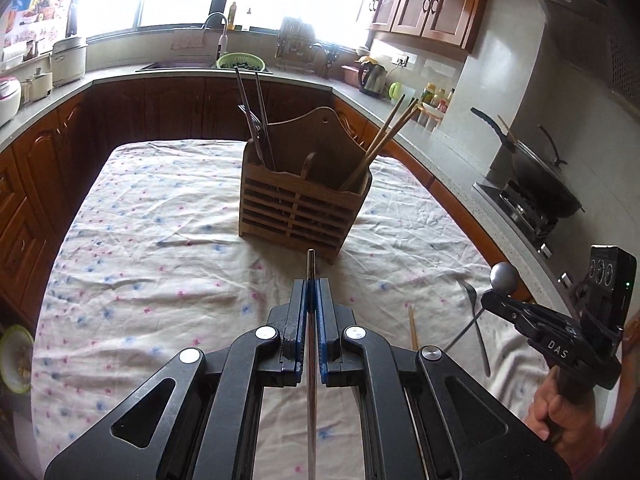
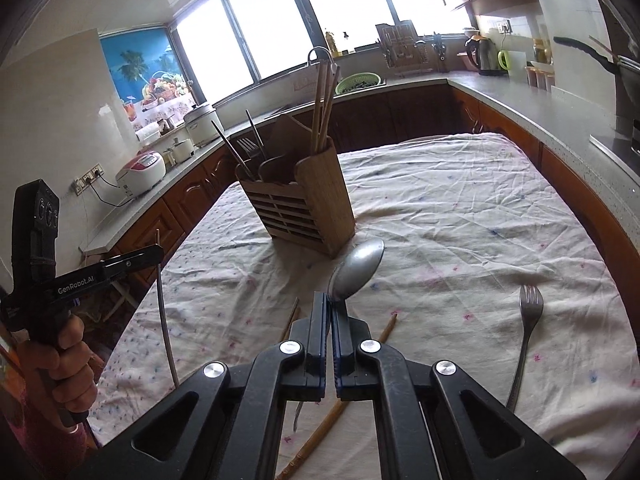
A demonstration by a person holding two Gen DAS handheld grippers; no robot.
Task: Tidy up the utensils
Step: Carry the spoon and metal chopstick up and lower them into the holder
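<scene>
A wooden utensil holder (image 1: 302, 208) stands on the cloth-covered table (image 1: 160, 240); it also shows in the right wrist view (image 2: 304, 208). Metal chopsticks and a fork stand in its left compartment, wooden chopsticks (image 1: 384, 140) in its right. My left gripper (image 1: 311, 292) is shut on a metal chopstick (image 1: 311, 272), held above the cloth in front of the holder. My right gripper (image 2: 331, 304) is shut on a metal spoon (image 2: 356, 268), bowl forward, near the holder's right corner. A fork (image 2: 526, 328) and wooden chopsticks (image 2: 360, 364) lie on the cloth.
Kitchen counters (image 1: 420, 128) ring the table, with a sink, a green colander (image 1: 241, 62), a kettle (image 1: 372, 76), rice cookers (image 2: 142, 172) and a wok on the stove (image 1: 540, 176). A bowl (image 1: 16, 356) sits off the table's left edge.
</scene>
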